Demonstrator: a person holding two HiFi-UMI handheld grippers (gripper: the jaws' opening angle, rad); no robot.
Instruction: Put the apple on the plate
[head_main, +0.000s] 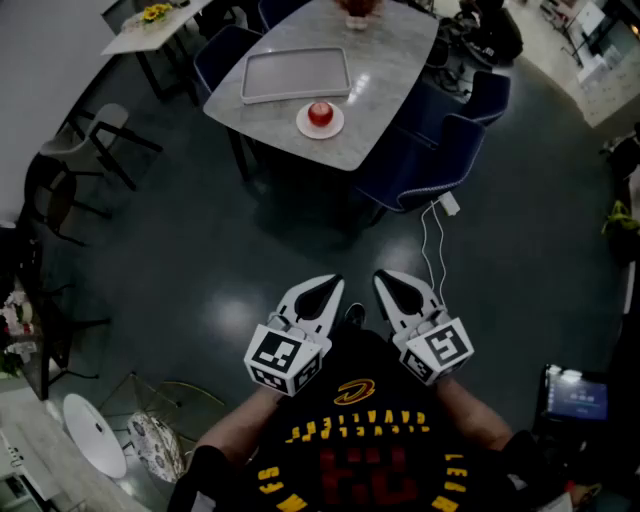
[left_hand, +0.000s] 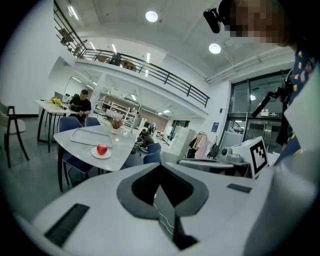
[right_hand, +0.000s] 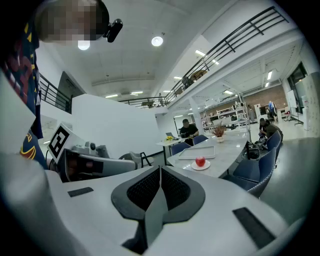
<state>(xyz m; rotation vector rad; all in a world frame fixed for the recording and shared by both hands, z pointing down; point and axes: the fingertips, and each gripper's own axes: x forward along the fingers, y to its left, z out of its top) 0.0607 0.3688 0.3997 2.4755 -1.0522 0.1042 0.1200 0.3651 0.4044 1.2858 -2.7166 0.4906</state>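
While apple (head_main: 320, 113) sits on plate (head_main: 335, 129), grippers (head_main: 326, 287) (head_main: 390, 282) distant

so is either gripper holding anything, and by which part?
Nothing is held. The left gripper and right gripper both have jaws together and empty; the apple sits on the plate, away on the table.

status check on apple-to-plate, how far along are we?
Done: the apple sits on the white plate, on the table beside the tray.
In hand: nothing. The left gripper and right gripper both have their jaws together and empty, held close to the person's body, well away from the table.
Left: nothing that shows; the placement looks complete.
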